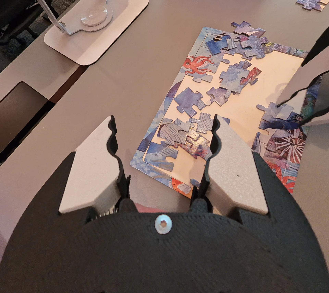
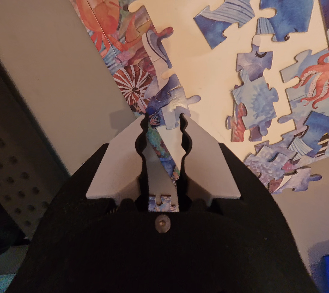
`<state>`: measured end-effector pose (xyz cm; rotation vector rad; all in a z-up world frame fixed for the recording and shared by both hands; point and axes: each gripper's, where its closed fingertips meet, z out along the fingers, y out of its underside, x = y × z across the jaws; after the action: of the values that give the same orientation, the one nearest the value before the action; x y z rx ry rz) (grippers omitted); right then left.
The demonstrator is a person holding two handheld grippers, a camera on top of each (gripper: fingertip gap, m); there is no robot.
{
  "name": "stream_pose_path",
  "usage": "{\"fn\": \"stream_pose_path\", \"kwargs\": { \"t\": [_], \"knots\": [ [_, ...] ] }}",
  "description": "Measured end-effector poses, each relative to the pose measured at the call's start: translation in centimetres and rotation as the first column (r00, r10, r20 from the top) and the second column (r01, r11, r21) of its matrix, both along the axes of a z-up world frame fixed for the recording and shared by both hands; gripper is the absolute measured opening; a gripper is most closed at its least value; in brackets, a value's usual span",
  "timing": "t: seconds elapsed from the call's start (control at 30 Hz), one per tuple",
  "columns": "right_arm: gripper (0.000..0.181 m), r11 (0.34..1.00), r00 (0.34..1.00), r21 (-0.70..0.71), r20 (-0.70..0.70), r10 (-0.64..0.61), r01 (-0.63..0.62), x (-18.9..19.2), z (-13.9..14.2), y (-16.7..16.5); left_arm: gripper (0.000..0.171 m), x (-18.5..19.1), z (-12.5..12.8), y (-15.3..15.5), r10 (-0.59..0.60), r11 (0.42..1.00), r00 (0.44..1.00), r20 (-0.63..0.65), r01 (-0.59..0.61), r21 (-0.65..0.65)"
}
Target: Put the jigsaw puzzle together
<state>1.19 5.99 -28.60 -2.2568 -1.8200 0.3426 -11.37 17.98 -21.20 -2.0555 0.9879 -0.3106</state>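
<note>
The left wrist view is bright and evenly lit, with soft shadows under the left gripper and a glossy glare on puzzle pieces just ahead of its fingertips. The right wrist view is dimmer and warmer; the right gripper body is nearly black. Straight edges bow outward toward both frames' corners.

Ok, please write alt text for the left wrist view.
The open left gripper hovers over the near end of a half-finished sea-themed puzzle tray on a grey table, loose pieces scattered inside; the right gripper touches a piece.
</note>
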Motion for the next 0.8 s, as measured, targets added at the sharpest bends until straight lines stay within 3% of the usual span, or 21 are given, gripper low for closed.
{"fn": "stream_pose_path", "kwargs": {
  "t": [0.33, 0.8],
  "knots": [
    [0.032, 0.986, 0.985, 0.033, 0.053, 0.162, -0.164, 0.56, -0.13, 0.54, 0.106, 0.04, -0.20, 0.01, -0.003, 1.000, 1.000, -0.009, 0.003, -0.003],
    [0.031, 0.982, 0.981, 0.015, 0.043, 0.187, -0.188, -0.24, -0.08, 0.05, 0.105, 0.23, -0.45, 0.02, -0.009, 1.000, 1.000, -0.017, 0.009, -0.008]
  ]
}}
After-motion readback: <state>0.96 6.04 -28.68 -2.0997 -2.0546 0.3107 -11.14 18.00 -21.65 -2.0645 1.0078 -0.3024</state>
